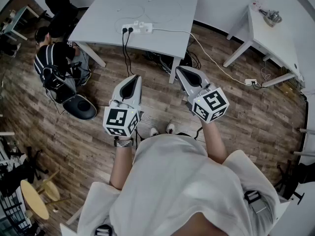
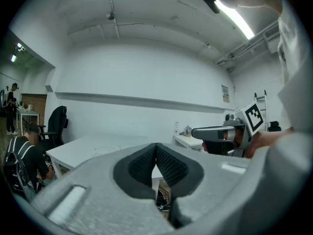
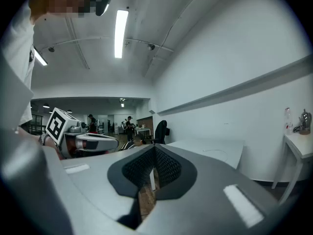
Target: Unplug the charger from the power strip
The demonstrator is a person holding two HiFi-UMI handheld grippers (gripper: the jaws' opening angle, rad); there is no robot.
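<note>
A white power strip (image 1: 138, 28) lies near the front edge of the white table (image 1: 162, 18) in the head view. Two black plugs (image 1: 127, 30) sit at its left end, and a small white charger (image 1: 143, 24) stands on it, with thin white cable (image 1: 130, 9) looping over the tabletop. My left gripper (image 1: 134, 77) and right gripper (image 1: 179, 69) hover over the wooden floor, well short of the table and pointing toward it. Both are shut with nothing between the pads. The left gripper view shows the right gripper (image 2: 194, 131) beside it; the right gripper view shows the left gripper (image 3: 128, 143).
A person (image 1: 54, 58) sits left of the table beside a black chair (image 1: 81, 107). Black cords (image 1: 167, 60) hang and pile under the table. A small white side table (image 1: 275, 41) with a kettle (image 1: 271, 16) stands at the right, a second power strip (image 1: 251, 82) on the floor below it.
</note>
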